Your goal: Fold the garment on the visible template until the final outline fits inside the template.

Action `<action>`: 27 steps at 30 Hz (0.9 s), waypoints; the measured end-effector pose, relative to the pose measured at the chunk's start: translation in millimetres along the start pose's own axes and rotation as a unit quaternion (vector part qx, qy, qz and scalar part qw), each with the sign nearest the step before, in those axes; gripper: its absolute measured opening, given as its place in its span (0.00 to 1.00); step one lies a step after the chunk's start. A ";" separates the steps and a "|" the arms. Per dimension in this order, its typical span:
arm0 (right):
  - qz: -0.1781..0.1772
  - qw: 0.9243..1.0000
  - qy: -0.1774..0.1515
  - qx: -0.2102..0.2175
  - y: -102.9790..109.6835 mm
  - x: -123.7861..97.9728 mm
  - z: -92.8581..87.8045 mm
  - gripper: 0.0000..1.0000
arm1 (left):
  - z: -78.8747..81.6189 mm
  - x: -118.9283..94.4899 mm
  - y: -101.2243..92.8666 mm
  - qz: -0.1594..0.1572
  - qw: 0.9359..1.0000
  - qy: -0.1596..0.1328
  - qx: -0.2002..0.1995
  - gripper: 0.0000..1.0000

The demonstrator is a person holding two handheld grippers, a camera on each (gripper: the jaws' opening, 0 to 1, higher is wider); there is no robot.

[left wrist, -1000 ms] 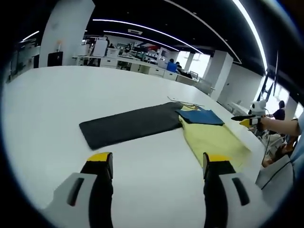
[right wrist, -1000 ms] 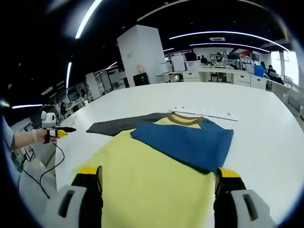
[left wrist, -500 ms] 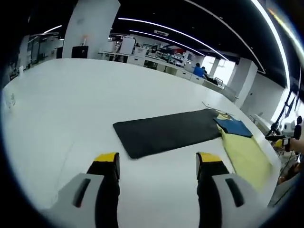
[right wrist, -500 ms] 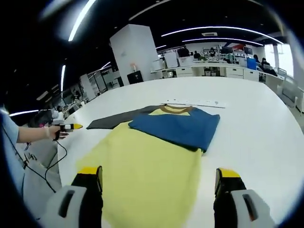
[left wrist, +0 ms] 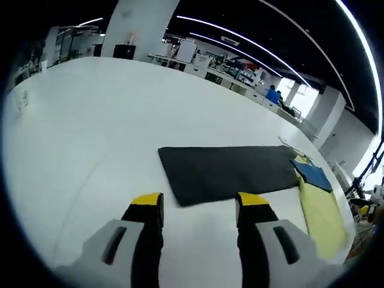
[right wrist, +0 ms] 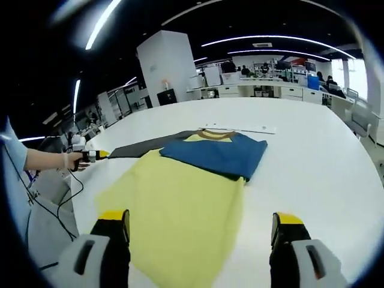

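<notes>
Both claws hang released and empty, the left gripper [left wrist: 198,207] near the dark template [left wrist: 231,173], the right gripper [right wrist: 201,225] over the yellow-and-blue garment [right wrist: 186,198] beside it; a sloppy pinch could bunch the fabric outside the outline.

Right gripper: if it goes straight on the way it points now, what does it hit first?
Most likely the yellow garment body: its near hem lies just ahead between the open right gripper jaws. The folded blue sleeve comes further on. Height above the white table is unclear.

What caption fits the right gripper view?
Open right gripper above a yellow shirt, blue sleeve folded across it.
</notes>
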State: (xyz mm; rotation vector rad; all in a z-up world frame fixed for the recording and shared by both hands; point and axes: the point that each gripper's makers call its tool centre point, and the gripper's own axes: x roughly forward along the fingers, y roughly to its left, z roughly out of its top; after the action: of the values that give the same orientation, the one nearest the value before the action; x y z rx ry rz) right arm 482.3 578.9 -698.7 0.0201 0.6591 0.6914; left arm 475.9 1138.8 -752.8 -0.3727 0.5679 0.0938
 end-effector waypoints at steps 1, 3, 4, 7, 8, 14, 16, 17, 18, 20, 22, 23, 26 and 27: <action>-0.001 1.000 0.000 0.002 -0.8 -0.5 -2.1 0.99 | -0.5 -1.0 0.1 0.004 1.000 0.003 -0.004 0.39; -0.002 1.000 -0.001 0.012 -2.0 -1.6 -3.7 0.99 | -0.8 -1.0 -0.2 0.006 1.000 0.004 -0.011 0.33; -0.003 1.000 -0.003 0.013 -1.6 -2.1 -3.5 0.99 | -2.0 -1.1 -2.4 0.005 1.000 0.006 -0.021 0.30; -0.004 1.000 -0.001 0.013 -1.3 -2.8 -4.4 0.98 | -2.8 0.9 -3.4 0.008 1.000 0.006 -0.027 0.19; -0.006 1.000 -0.001 0.011 -1.7 -3.2 -5.0 0.98 | -3.8 1.8 0.1 0.014 0.999 0.011 -0.041 0.13; -0.010 1.000 -0.003 0.026 -3.7 -4.6 -11.2 0.98 | 0.2 3.4 9.4 0.027 0.992 -0.003 -0.125 0.00; -0.010 1.000 -0.001 0.026 -3.2 -5.0 -13.7 0.98 | -0.4 3.0 8.6 0.028 0.992 0.000 -0.122 0.00; -0.010 1.000 0.001 0.027 -2.9 -5.5 -15.8 0.97 | -0.6 2.5 7.0 0.029 0.992 0.005 -0.121 0.00; -0.010 1.000 0.001 0.026 -2.8 -5.8 -16.9 0.97 | -0.5 2.0 5.3 0.026 0.993 0.007 -0.117 0.00; -0.011 1.000 0.002 0.026 -2.7 -7.5 -19.3 0.97 | 2.1 0.1 0.8 0.018 0.994 0.011 -0.106 0.00; -0.010 0.999 -0.002 0.031 -2.2 -9.4 -19.2 0.97 | 7.0 -1.8 -5.4 0.003 0.994 0.014 -0.110 0.00; -0.011 0.999 -0.004 0.032 -2.6 -10.1 -19.1 0.97 | 9.9 -2.8 -7.8 -0.002 0.994 0.014 -0.111 0.00; -0.012 0.999 -0.008 0.034 -3.3 -11.9 -18.2 0.97 | 27.5 -7.0 -21.2 -0.021 0.995 0.010 -0.093 0.00; -0.012 0.999 -0.010 0.034 -3.7 -12.4 -17.7 0.96 | 31.4 -7.9 -25.6 -0.024 0.996 0.011 -0.090 0.00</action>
State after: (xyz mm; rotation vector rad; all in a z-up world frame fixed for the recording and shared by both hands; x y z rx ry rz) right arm 467.2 565.2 -706.8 0.0815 0.6624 0.6439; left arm 490.0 1126.7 -716.0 -0.5632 0.5738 0.0950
